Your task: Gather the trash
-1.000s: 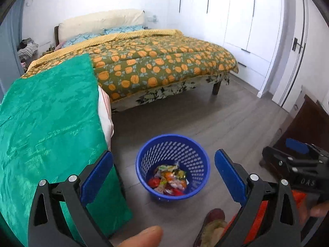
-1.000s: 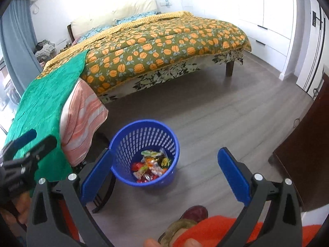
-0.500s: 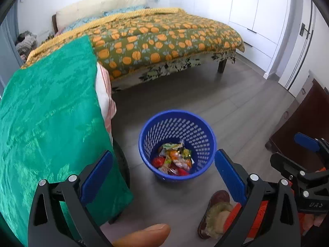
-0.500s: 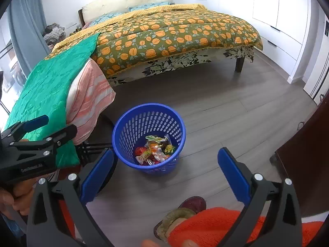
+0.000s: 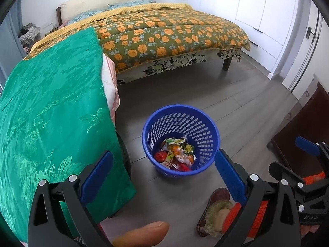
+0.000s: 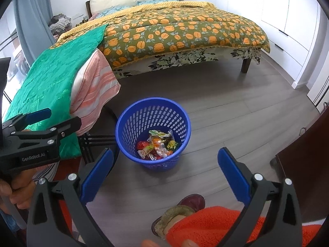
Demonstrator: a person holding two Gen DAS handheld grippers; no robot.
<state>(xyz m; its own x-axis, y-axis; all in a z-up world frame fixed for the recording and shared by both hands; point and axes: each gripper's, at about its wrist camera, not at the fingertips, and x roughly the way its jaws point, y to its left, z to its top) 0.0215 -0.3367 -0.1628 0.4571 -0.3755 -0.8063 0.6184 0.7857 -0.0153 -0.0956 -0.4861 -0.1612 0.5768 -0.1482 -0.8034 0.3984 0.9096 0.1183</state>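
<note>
A blue perforated waste basket (image 5: 181,121) stands on the grey wood floor, also in the right wrist view (image 6: 153,115). It holds several colourful snack wrappers (image 5: 177,153), which show in the right wrist view too (image 6: 157,145). My left gripper (image 5: 162,175) is open and empty, above and in front of the basket. My right gripper (image 6: 165,174) is open and empty, also above and in front of the basket. The right gripper shows at the right of the left wrist view (image 5: 304,162). The left gripper shows at the left of the right wrist view (image 6: 45,123).
A table under a green cloth (image 5: 51,111) stands left of the basket. A bed with an orange-flowered quilt (image 5: 168,33) lies behind. White wardrobes (image 5: 265,10) line the right wall. A dark wooden cabinet (image 5: 304,119) is at the right. My slippered foot (image 5: 213,212) is below.
Both grippers have moved forward and tilted down, so the basket sits lower and larger in both views. Both stay open and empty.
</note>
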